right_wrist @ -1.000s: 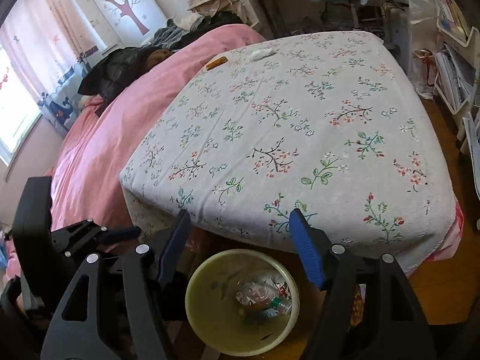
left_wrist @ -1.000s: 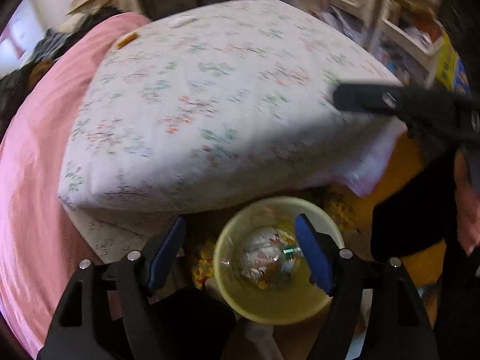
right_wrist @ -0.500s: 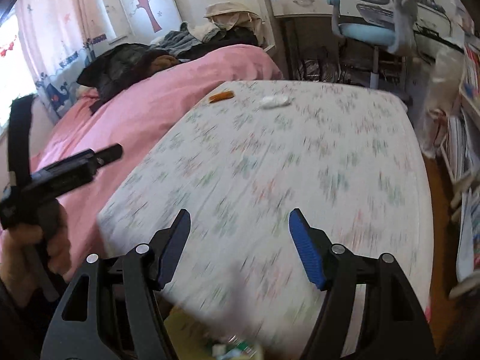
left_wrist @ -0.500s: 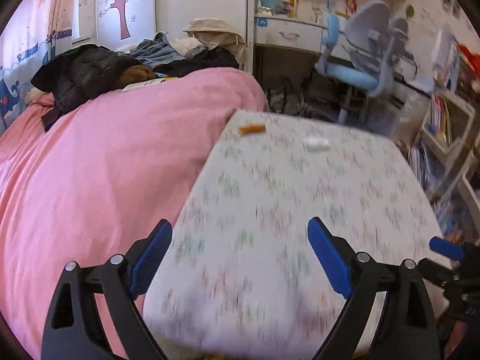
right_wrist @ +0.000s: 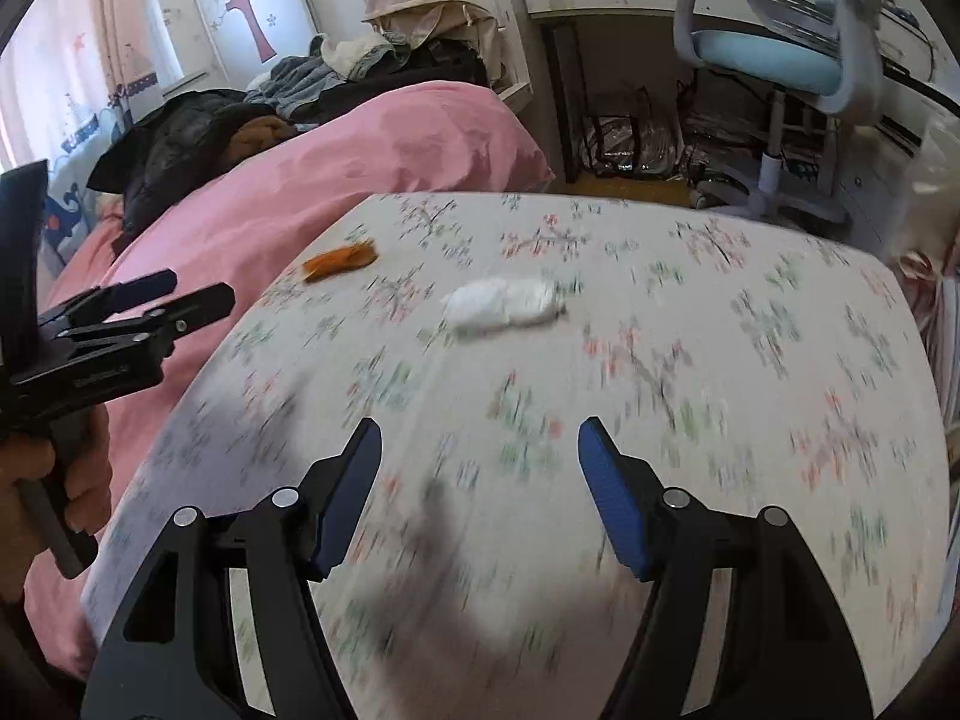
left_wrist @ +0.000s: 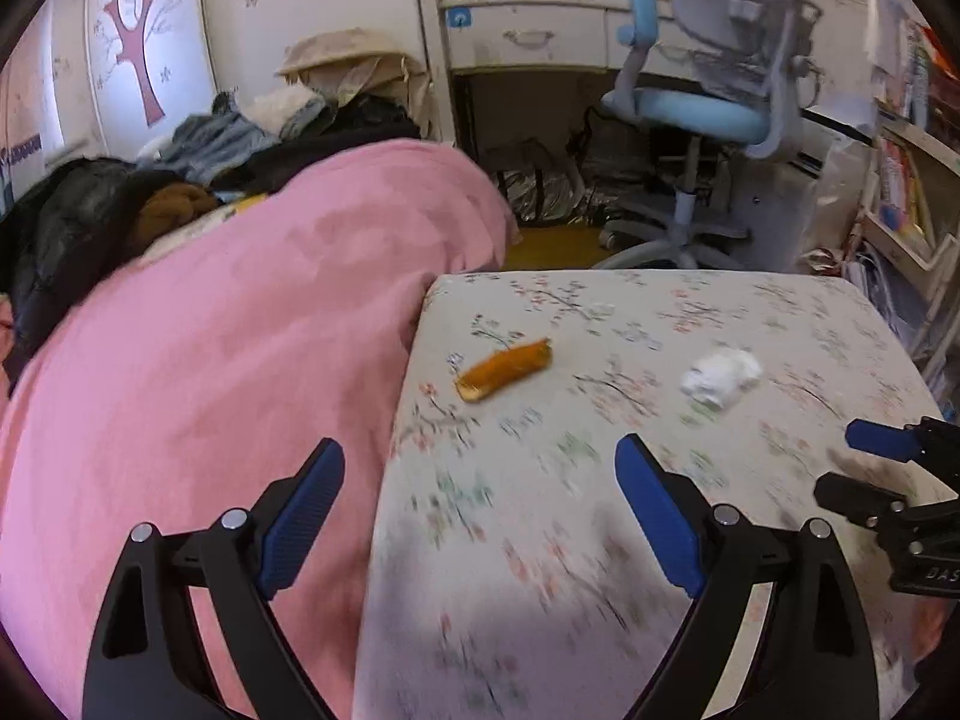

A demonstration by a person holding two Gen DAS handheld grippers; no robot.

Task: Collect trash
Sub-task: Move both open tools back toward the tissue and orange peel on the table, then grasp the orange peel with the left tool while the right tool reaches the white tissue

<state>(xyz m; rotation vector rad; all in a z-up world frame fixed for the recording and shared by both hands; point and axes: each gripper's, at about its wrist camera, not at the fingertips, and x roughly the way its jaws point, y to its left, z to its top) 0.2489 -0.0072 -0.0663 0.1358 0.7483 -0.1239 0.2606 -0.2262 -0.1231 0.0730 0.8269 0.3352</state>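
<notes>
Two pieces of trash lie on the floral mattress [left_wrist: 540, 510] [right_wrist: 660, 372]: an orange wrapper [left_wrist: 503, 369] [right_wrist: 339, 261] near its far left edge and a crumpled white tissue [left_wrist: 721, 374] [right_wrist: 499, 304] to the right of it. My left gripper [left_wrist: 477, 492] hangs open and empty over the mattress's left edge, short of the wrapper. My right gripper [right_wrist: 480, 474] is open and empty too, with the tissue ahead of it. Each gripper shows at the side of the other's view, the right gripper [left_wrist: 882, 468] and the left gripper [right_wrist: 156, 306].
A pink duvet [left_wrist: 210, 360] covers the bed to the left, with dark clothes [right_wrist: 198, 132] piled at its far end. Beyond the mattress stand a blue desk chair [left_wrist: 708, 114], a white desk [left_wrist: 540, 36] and shelves [left_wrist: 912, 192] at the right.
Both grippers swung away from the yellow bin with trash at the mattress's near end and moved along the mattress toward the wrapper and tissue. The left jaws stand wider than a second ago.
</notes>
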